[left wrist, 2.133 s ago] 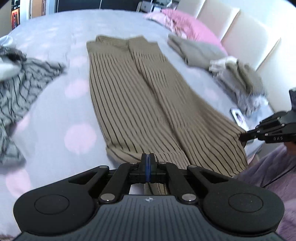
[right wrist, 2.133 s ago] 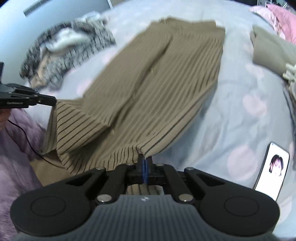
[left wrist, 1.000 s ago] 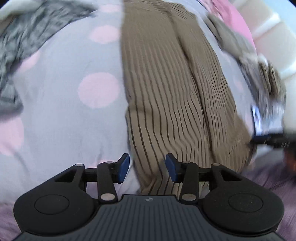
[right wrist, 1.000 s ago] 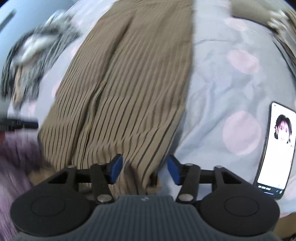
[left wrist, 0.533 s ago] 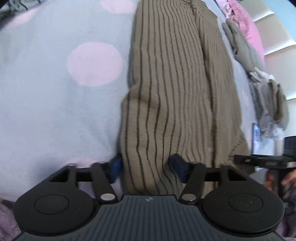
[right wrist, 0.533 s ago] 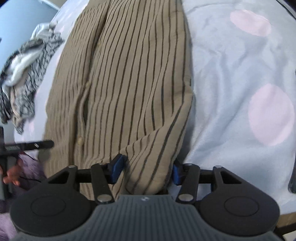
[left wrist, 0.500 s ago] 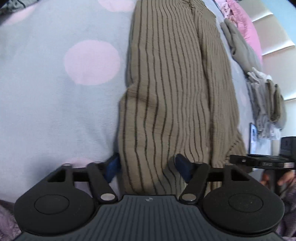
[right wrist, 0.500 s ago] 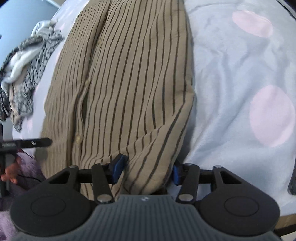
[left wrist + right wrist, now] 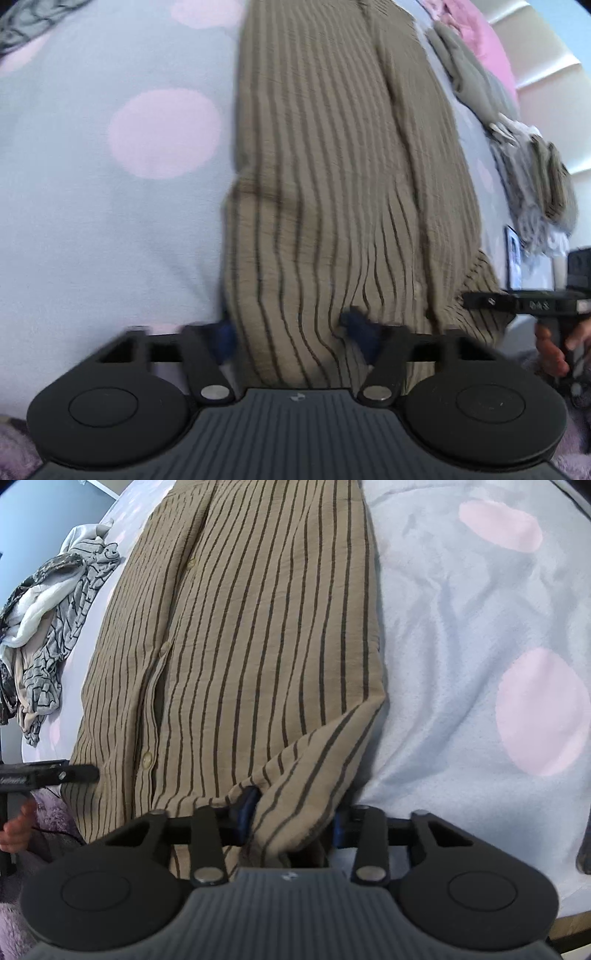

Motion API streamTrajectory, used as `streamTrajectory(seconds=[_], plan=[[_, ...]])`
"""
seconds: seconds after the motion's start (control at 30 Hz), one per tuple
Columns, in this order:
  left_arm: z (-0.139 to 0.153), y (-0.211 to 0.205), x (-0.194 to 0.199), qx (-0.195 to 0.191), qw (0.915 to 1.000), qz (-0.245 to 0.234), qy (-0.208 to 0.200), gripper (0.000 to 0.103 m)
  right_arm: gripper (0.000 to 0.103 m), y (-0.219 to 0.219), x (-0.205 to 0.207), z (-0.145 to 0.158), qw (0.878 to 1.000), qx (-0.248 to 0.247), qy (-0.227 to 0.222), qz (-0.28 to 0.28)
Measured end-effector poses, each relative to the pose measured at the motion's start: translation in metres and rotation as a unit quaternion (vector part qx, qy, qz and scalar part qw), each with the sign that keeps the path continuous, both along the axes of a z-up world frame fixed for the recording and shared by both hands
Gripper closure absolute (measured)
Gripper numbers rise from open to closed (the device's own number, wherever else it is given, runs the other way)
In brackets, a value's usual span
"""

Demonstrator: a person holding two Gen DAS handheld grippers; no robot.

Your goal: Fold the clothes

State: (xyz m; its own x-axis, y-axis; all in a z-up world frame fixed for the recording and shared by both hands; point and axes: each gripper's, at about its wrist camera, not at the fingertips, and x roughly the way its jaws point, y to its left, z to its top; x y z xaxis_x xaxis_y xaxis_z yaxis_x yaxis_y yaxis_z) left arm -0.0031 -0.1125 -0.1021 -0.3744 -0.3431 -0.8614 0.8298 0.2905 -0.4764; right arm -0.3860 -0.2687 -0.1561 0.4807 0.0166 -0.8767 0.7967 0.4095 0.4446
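A tan shirt with dark stripes (image 9: 332,166) lies folded lengthwise on the bed, running away from me. My left gripper (image 9: 291,334) straddles its near left corner. Its jaws are closing, and the gathered cloth fills the gap and touches both blue pads. In the right wrist view the same shirt (image 9: 240,646) shows its button placket. My right gripper (image 9: 291,816) is at the near right corner, jaws closing on a raised fold of the hem that partly hides the right pad. A finger of the right gripper (image 9: 491,302) shows at the left view's right edge.
The grey bed cover with pink dots (image 9: 461,646) spreads on both sides. A pile of grey clothes (image 9: 535,184) and a pink pillow (image 9: 476,40) lie far right, with a phone (image 9: 513,258) near them. A patterned grey-white garment (image 9: 40,627) lies far left.
Both grippers have sunk onto the shirt's near end. Their jaws, wide half a second ago, have narrowed on the cloth, which now bunches between the pads.
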Motion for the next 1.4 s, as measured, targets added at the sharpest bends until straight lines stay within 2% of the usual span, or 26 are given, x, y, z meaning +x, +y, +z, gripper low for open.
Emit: streamTrajectory(seconds=[0.1,0.2,0.5,0.8,1.13,1.27,1.4], plan=[[0.002,-0.001,-0.003,-0.009,0.9998,-0.003,0.018,0.094,0.091,0.004,-0.001,0.005,1.000,-0.003,-0.016,0.004],[0.011,0.000,-0.011,-0.027,0.9992,-0.025,0.017,0.099,0.097,0.012,0.003,0.015,0.999,-0.021,-0.027,0.025],[0.063,0.013,0.005,-0.127,0.9896,-0.020,0.064,0.101,0.098,0.022,-0.006,0.059,0.990,-0.071,-0.111,0.040],[0.114,-0.009,0.030,-0.194,0.9785,0.003,0.070,0.102,0.098,-0.004,-0.014,0.107,0.977,-0.117,-0.177,0.022],[0.149,-0.088,0.049,-0.254,0.9667,0.008,0.033,0.102,0.098,-0.075,0.012,0.140,0.965,-0.177,-0.193,-0.019],[0.148,-0.128,0.062,-0.258,0.9655,0.022,0.024,0.102,0.098,-0.112,0.024,0.141,0.962,-0.183,-0.198,-0.044],[0.134,-0.170,0.077,-0.246,0.9684,0.040,0.014,0.102,0.098,-0.149,0.043,0.131,0.961,-0.188,-0.197,-0.058]])
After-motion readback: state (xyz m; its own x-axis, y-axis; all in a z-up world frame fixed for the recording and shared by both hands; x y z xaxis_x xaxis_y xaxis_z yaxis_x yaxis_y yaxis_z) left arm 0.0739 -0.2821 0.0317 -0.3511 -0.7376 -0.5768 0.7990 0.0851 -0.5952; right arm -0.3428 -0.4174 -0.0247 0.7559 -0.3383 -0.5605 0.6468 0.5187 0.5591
